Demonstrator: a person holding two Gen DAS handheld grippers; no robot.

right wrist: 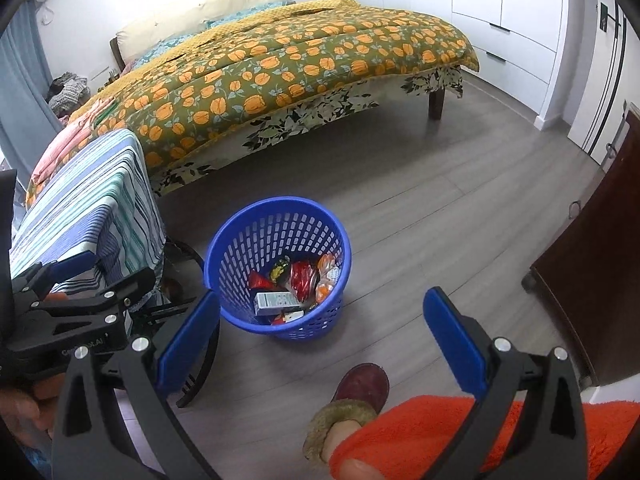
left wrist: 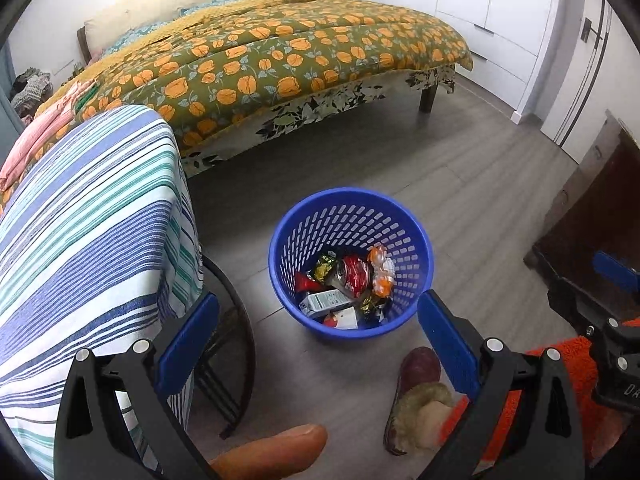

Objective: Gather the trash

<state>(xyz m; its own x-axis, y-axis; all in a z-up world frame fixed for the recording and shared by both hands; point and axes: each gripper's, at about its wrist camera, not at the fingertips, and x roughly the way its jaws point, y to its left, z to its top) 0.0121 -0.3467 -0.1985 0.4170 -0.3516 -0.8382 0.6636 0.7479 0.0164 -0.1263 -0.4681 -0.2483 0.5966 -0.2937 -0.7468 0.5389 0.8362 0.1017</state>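
Trash is lying heaped in the bottom of a blue perforated basket point(left wrist: 351, 216) that is standing on the grey plank floor point(left wrist: 460, 184), just ahead of both claws. The left claw point(left wrist: 318, 332) is hanging wide apart and holding nothing, its blue pads framing the near rim of the basket from above. The right claw point(right wrist: 322, 338) is likewise spread wide and gripping nothing, with the basket sitting ahead of it and toward its left pad.

Inside the basket, a crushed red can point(left wrist: 354, 276) is resting among a white carton point(left wrist: 324, 303), an orange-and-white wrapper point(left wrist: 382, 272) and a dark green-and-yellow packet point(left wrist: 325, 266); the same pile is showing in the right wrist view, carton point(right wrist: 276, 302) nearest the claw.

To the left of the left claw, a striped cloth point(left wrist: 88, 216) is draping over a counter with dark curved legs. Beyond the basket, a bed point(left wrist: 280, 60) under an orange-flowered quilt is filling the far side of the room. Below and between the claws, a foot in a maroon fur-trimmed slipper point(right wrist: 360, 392) is standing on the floor beside an orange fleece leg point(right wrist: 440, 432). A dark wooden cabinet point(right wrist: 592, 280) is standing to the right of the right claw.
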